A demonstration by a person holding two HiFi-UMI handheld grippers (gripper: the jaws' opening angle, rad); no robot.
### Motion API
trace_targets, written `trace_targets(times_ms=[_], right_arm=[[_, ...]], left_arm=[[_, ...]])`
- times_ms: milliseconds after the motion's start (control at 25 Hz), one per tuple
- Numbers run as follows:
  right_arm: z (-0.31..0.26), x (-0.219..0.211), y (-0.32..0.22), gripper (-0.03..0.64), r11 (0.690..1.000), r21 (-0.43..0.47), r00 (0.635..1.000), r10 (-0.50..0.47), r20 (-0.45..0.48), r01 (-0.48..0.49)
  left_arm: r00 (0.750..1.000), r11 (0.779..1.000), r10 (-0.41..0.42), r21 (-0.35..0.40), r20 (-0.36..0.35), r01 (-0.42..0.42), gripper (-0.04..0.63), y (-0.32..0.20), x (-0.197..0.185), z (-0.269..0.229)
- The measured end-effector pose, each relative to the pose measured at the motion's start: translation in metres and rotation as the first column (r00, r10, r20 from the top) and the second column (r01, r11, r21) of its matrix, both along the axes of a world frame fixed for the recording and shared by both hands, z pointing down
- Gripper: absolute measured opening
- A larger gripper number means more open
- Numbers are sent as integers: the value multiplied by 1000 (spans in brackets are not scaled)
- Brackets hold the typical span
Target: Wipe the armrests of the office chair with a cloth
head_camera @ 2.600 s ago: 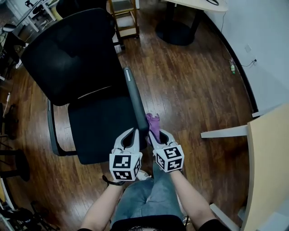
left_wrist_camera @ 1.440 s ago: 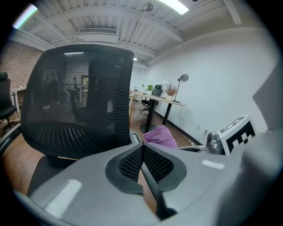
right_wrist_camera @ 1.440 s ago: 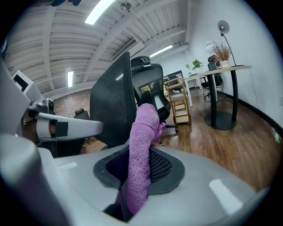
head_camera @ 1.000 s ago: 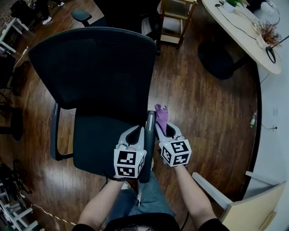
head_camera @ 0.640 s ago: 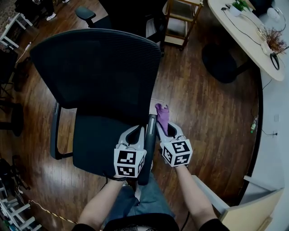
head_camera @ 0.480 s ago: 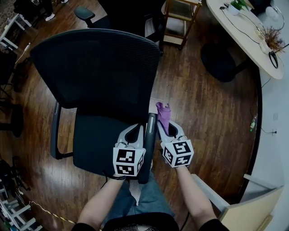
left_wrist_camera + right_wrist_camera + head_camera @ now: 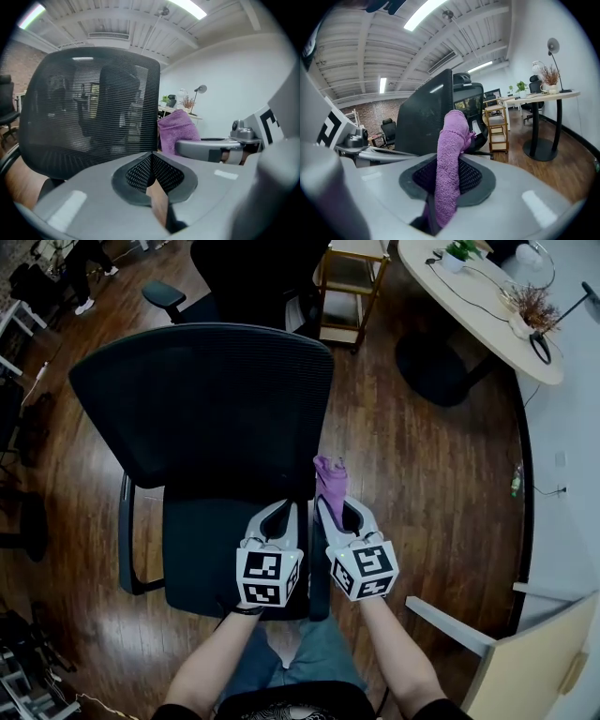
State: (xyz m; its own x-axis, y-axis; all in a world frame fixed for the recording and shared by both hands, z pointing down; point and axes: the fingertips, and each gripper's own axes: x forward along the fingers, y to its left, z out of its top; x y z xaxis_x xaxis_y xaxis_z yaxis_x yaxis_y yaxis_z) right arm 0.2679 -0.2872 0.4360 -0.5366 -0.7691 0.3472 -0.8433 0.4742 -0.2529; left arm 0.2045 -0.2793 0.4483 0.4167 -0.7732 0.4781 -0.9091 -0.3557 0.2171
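The purple terry cloth (image 7: 329,480) is pinched in my right gripper (image 7: 340,512). The jaws clamp its lower part while the rest stands out past the tips, just right of the long dark armrest (image 7: 310,521) of the black mesh-backed office chair (image 7: 202,399). I cannot tell whether cloth and armrest touch. My left gripper (image 7: 275,518) is clenched tip to tip on nothing, over the seat on the armrest's other side. Both forearms reach forward side by side, grippers aimed at the backrest
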Motion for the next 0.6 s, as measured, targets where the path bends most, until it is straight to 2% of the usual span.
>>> trace_targets(times_ms=[200, 400, 520, 600], right_arm=[[-8, -40, 11, 75, 997, 0, 997, 78, 15, -78], [-3, -79, 14, 75, 985, -13, 984, 172, 40, -172], [6, -90, 12, 75, 972, -25, 971, 235, 51, -234], [15, -90, 11, 75, 953, -42, 951, 303, 65, -301]], left_arm=[[995, 995, 98, -7, -5, -98, 4, 8, -25, -2], [980, 980, 197, 1, 7, -197, 4, 11, -57, -3], [974, 974, 227, 1, 14, -227, 3, 6, -73, 0], [971, 971, 239, -2, 13, -239, 3, 1, -79, 3]])
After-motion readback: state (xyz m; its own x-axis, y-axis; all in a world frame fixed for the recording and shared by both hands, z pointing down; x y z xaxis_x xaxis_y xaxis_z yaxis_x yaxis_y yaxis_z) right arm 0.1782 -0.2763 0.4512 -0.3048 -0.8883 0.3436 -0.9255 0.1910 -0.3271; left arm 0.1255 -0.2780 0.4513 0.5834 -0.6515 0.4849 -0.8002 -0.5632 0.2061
